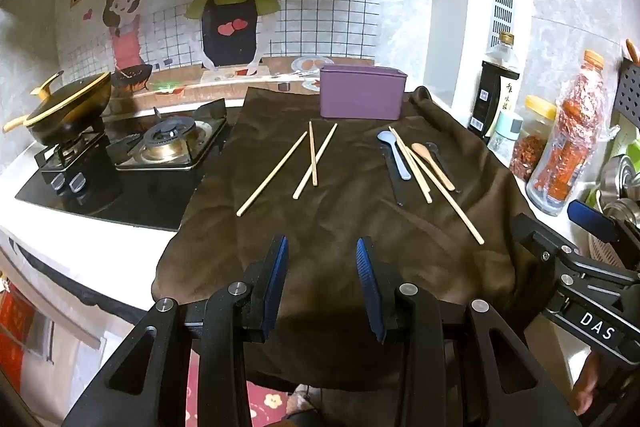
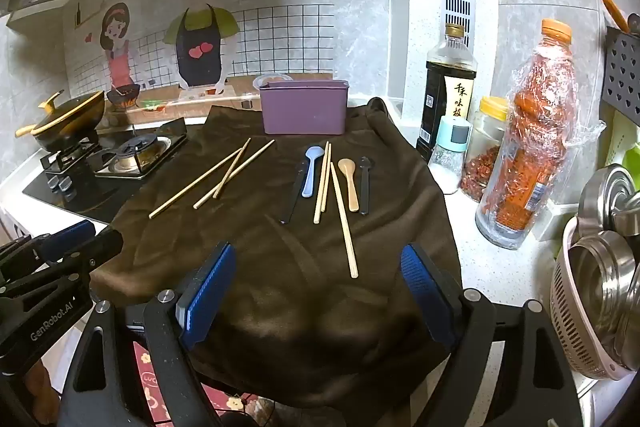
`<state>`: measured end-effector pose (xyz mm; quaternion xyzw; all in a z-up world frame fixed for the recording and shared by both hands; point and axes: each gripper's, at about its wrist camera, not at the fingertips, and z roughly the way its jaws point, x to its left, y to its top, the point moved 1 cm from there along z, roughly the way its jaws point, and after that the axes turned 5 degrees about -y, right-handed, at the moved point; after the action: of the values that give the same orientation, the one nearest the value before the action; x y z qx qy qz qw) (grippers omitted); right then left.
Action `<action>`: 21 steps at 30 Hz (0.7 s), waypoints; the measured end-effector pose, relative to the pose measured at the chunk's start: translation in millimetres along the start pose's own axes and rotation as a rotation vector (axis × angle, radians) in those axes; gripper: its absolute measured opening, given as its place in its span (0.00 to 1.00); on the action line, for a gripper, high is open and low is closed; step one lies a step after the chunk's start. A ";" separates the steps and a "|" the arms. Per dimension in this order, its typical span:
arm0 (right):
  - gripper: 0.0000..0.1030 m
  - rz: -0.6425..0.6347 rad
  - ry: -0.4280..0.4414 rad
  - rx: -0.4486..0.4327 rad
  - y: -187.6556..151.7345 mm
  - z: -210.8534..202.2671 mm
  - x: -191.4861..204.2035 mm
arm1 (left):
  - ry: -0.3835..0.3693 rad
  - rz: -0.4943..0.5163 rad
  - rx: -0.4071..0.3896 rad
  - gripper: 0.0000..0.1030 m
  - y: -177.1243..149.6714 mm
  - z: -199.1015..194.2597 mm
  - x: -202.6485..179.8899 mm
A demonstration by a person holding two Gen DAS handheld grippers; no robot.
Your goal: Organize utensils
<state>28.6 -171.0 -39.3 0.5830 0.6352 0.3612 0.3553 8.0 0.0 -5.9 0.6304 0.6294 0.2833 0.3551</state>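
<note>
A purple utensil box [image 1: 362, 91] [image 2: 304, 106] stands at the back of a brown cloth [image 1: 340, 223] [image 2: 280, 247]. Three loose chopsticks [image 1: 314, 159] [image 2: 224, 175] lie left of centre. To the right lie a blue spoon [image 1: 394, 151] [image 2: 312, 169], a wooden spoon [image 1: 434, 165] [image 2: 349, 182], two black utensils [image 2: 364, 185] and three more chopsticks [image 1: 440, 187] [image 2: 344, 227]. My left gripper [image 1: 322, 287] is open and empty above the cloth's near edge. My right gripper [image 2: 316, 295] is open wide and empty there too.
A gas stove [image 1: 168, 143] [image 2: 132, 155] with a black wok [image 1: 68, 107] [image 2: 68, 123] is on the left. A soy sauce bottle [image 2: 448, 87], spice jars [image 2: 484, 147] and a wrapped orange bottle [image 2: 528, 139] stand on the right. A basket of steel bowls [image 2: 600, 291] sits far right.
</note>
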 end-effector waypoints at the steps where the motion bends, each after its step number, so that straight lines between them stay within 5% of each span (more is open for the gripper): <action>1: 0.80 0.001 0.001 0.000 0.0 -0.1 -0.2 | 0.000 -0.002 0.006 0.36 0.0 0.3 0.1; 21: 0.80 0.003 -0.004 0.006 2.9 -0.6 -3.0 | -0.001 0.000 0.000 0.36 -0.2 0.0 0.0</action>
<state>29.7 -173.9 -36.4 0.5857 0.6346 0.3589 0.3542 7.9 0.0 -6.0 0.6305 0.6292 0.2834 0.3554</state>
